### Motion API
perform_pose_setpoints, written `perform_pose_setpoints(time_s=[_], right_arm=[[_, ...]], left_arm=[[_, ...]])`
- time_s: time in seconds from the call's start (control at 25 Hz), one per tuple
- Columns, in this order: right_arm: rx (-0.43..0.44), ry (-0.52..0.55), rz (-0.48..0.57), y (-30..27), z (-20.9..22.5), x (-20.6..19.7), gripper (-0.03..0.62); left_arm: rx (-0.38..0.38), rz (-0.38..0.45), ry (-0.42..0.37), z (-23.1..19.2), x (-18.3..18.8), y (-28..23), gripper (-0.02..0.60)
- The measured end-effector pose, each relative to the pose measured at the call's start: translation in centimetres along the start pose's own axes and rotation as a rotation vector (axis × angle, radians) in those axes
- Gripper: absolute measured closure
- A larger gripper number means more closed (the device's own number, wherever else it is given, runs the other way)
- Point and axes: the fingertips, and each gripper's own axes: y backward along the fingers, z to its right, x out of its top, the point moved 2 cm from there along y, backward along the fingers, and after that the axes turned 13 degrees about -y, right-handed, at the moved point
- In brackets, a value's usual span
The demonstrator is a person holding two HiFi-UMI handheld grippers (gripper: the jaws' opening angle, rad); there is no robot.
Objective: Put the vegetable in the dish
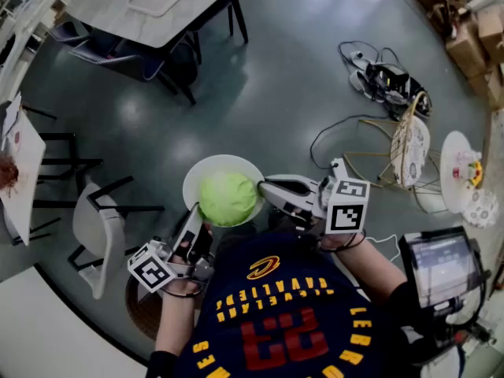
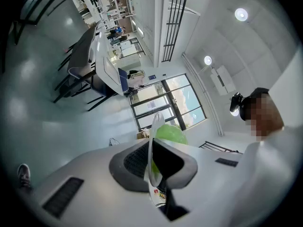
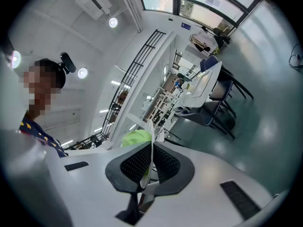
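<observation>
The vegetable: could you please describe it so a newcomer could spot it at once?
In the head view, just ahead of the person's dark jersey, the left gripper and right gripper clamp a round white dish by its rim. The vegetable is the pale green ball in it, the only green among white and grey.

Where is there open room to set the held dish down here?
Open: the bare floor ahead of the dish, bordered by the table and dark chairs at left and the cables at right. Crowded: the right side, with cables and a wire chair, and the left, with a white chair.
</observation>
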Motion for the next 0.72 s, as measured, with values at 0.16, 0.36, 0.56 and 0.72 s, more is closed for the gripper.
perform_pose_setpoints(time_s=[0.16, 0.36, 0.56, 0.72], right_arm=[[-0.004, 0.003, 0.006, 0.1, -0.2, 0.0, 0.577], [-0.011, 0.01, 0.028, 0.1, -0.4, 0.1, 0.577], [-0.012, 0.012, 0.042, -0.1, -0.3, 0.3, 0.577], [-0.034, -0.033, 0.055, 3.6, 0.9, 2.4, 0.577]], left_arm=[[-0.007, -0.005, 0.004, 0.0, 0.0, -0.1, 0.568], [-0.023, -0.018, -0.001, 0.0, 0.1, -0.2, 0.568], [-0.03, -0.013, 0.0, -0.2, 0.1, -0.2, 0.568], [0.015, -0.038, 0.042, 1.3, -2.0, -3.8, 0.568]])
